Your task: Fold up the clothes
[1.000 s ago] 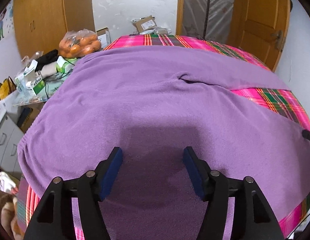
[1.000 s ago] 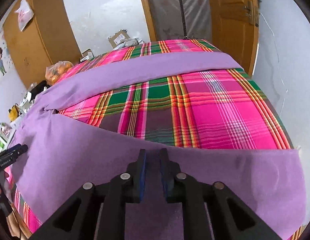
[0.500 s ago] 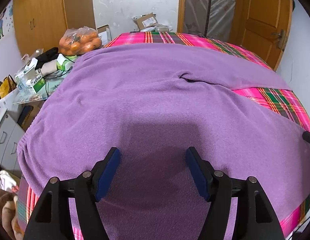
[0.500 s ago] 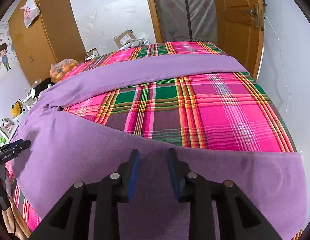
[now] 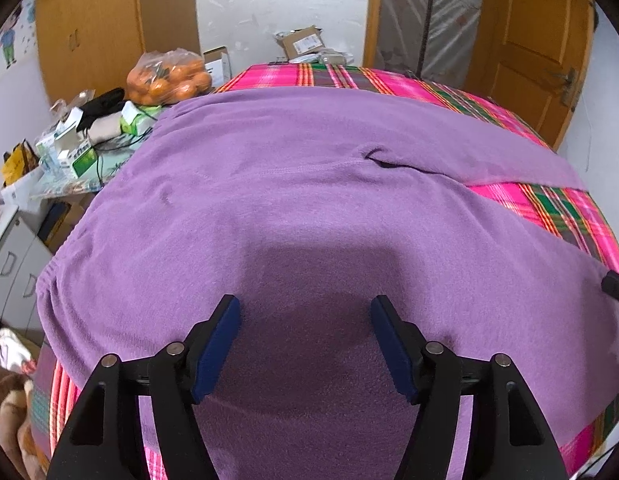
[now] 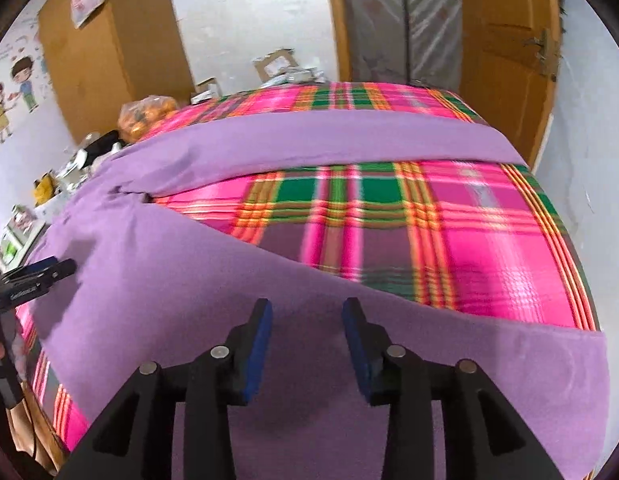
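Plaid bedspread [image 6: 449, 236] motion-blurred, right wrist view

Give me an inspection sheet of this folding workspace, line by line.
Surface: bed with pink and green plaid cover, mostly draped.
Job's things: purple fleece trousers spread flat, legs splayed apart, unfolded.
Clutter: clear bag of oranges, boxes and packets on side table.
Grippers: left gripper open above the cloth; right gripper has just been opening, nothing pinched between its pads.
Cables: thin wires among side-table clutter.
Surroundings: wooden door, wooden wardrobe, cardboard boxes by the wall.
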